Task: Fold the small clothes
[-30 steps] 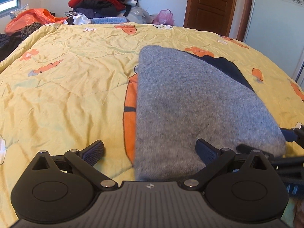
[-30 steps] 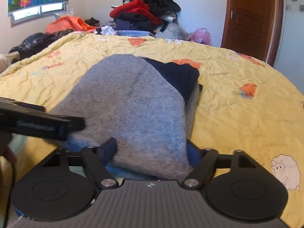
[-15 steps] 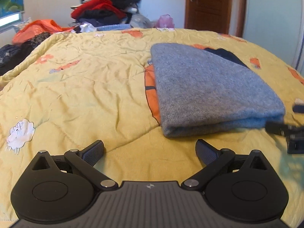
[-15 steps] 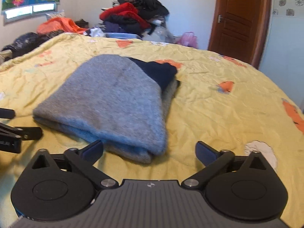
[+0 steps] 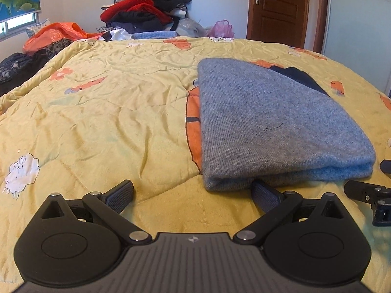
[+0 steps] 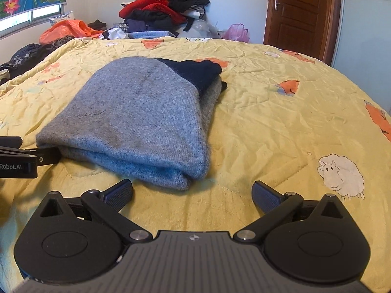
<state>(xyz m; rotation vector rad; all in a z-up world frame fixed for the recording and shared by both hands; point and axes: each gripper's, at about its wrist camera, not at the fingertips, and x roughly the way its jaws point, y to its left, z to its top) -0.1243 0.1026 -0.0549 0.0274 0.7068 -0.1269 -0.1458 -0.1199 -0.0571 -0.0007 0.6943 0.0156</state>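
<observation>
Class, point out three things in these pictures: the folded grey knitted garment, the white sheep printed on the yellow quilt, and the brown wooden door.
Folded grey knitted garment (image 6: pixel 136 112), right wrist view, middle of top layer.
White sheep print (image 6: pixel 342 173), right wrist view, its woolly body.
Brown wooden door (image 5: pixel 277 7), left wrist view, centre panel.

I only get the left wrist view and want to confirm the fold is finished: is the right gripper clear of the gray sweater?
Observer: Yes. The right gripper is open and grips nothing; the gray sweater lies just ahead of its fingers.
Operator: How does the sweater's right edge look?
Observer: A lower gray layer sticks out past the top layer there, below the navy part.
Operator: Anything beside it on that side?
Observer: Only the yellow bedspread, with a sheep print.
</observation>
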